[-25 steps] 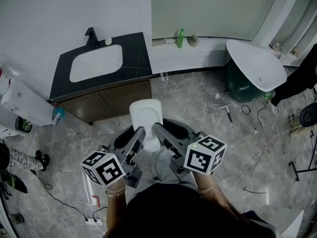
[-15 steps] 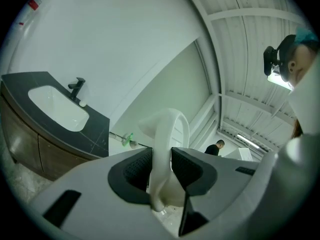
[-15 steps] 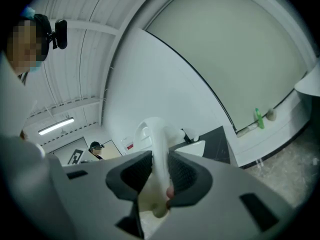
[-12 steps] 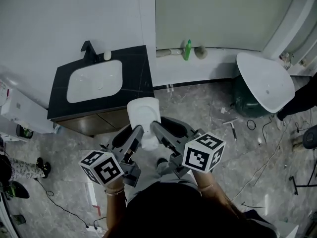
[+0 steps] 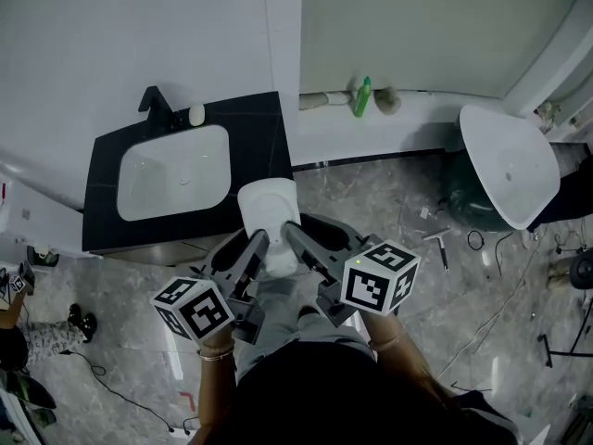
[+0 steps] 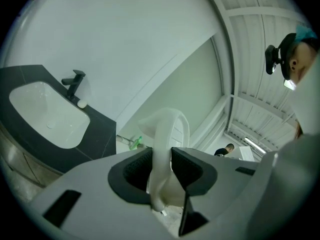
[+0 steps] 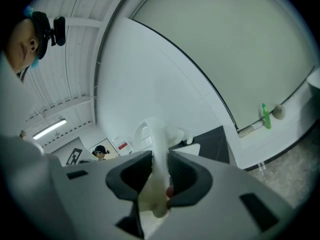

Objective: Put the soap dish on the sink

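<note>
Just off the counter's front-right corner, dish hangs in the air w/ left gripper + right gripper both pinching its near end, long axis pointing fwd, sink sits ahead-left so left side's closer imo.

White walls meet a grey marbled floor with loose cables; a white basin, perhaps unmounted, stands right.
</note>
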`<state>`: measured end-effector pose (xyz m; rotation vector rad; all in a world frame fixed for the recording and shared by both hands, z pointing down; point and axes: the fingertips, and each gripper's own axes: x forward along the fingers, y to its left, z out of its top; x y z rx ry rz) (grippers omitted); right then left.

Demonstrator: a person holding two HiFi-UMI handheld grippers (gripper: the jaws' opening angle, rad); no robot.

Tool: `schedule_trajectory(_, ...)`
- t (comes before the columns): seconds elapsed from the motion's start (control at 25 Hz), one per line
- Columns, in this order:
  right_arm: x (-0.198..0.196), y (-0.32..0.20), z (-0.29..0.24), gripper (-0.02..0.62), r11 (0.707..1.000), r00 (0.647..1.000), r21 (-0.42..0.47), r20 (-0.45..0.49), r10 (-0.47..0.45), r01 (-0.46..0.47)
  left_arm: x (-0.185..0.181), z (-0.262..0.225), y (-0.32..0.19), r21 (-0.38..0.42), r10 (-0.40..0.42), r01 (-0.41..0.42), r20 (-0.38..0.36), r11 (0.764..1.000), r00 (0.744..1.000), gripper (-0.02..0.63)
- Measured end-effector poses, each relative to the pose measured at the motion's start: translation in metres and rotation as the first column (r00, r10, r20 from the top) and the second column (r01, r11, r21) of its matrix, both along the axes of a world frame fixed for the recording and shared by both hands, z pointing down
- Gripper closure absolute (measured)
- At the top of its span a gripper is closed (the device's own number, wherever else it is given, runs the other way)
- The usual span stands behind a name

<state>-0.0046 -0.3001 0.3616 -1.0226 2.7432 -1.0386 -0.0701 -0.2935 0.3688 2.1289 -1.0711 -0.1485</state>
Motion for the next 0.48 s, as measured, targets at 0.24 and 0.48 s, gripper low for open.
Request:
schedule_trajectory(0.24,-0.018,-0.101,0.036,0.491,0.998,0.999,-0.059,-0.036,0.033,-0.035,-0.017,0.037,-0.104,-0.062,0.05,-0.05,0.002,0.997,0.999,0.479)
schedule_trajectory(0.48,-0.026,-0.175,0.067,0.491,0.99,0.999,-0.133,-0.038,0.039,-0.043,-0.025,0.067,-0.177,-0.138,0.07,-0.067,0.019,0.988,0.997,0.479)
